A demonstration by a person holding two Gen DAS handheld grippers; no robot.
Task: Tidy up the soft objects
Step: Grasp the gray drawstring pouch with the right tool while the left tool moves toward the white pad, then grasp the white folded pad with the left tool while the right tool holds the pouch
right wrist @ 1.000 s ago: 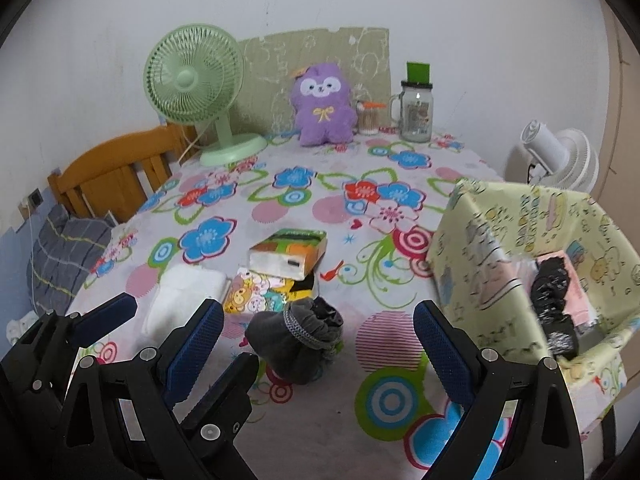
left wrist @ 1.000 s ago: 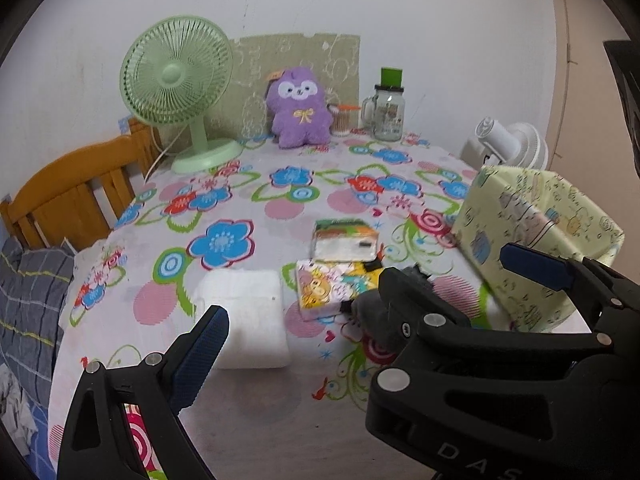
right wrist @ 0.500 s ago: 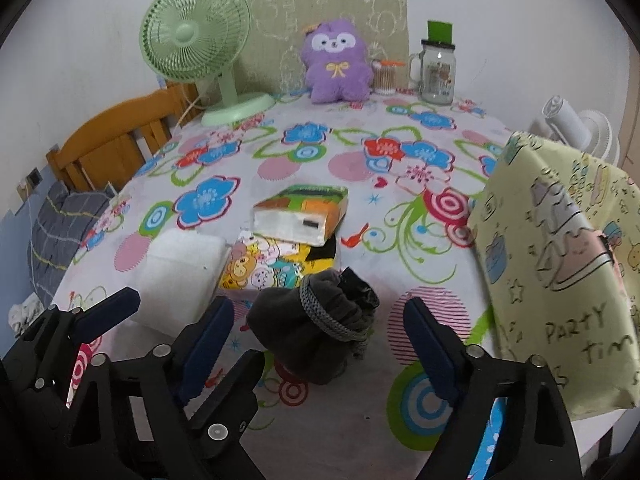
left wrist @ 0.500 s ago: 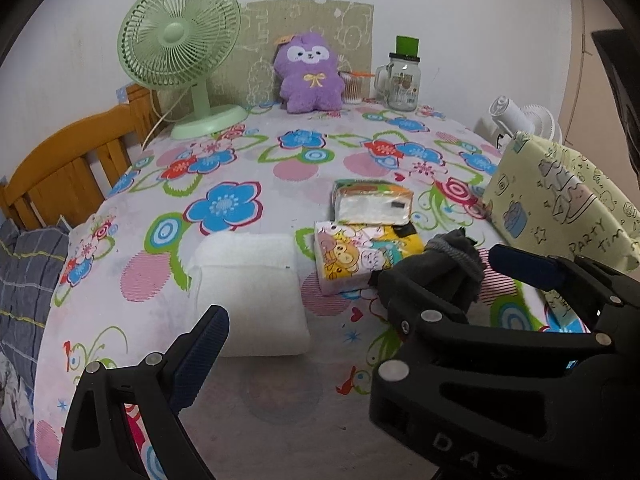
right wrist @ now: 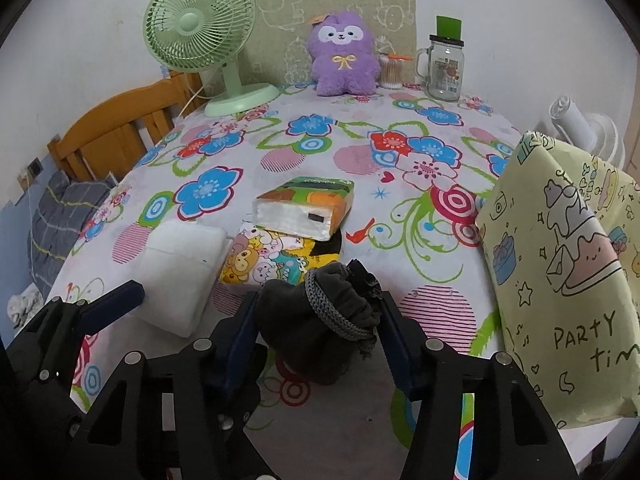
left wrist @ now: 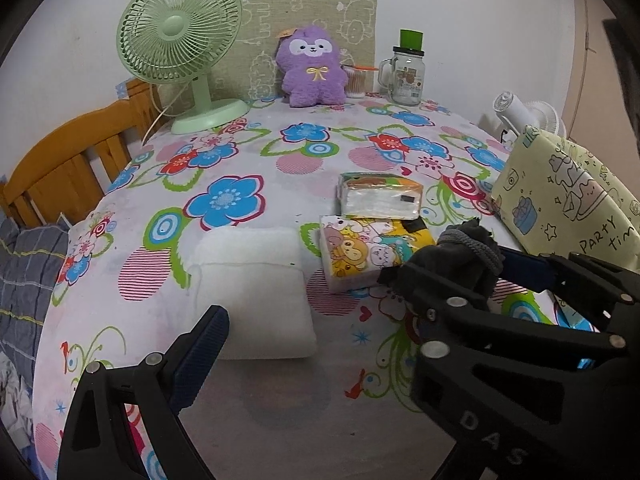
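Right gripper jaws just been closing, both pads now against dark grey sock bundle near front edge of floral tabletop; left gripper fingers spread, empty, over white pillow; yellow bag at right edge

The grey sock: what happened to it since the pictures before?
The right tongs came down around the grey sock, and their jaws have just been closing, so the pads now squeeze it. The sock is still on the table. The left tongs stayed open, and the towel, tissue packs and bag did not move.
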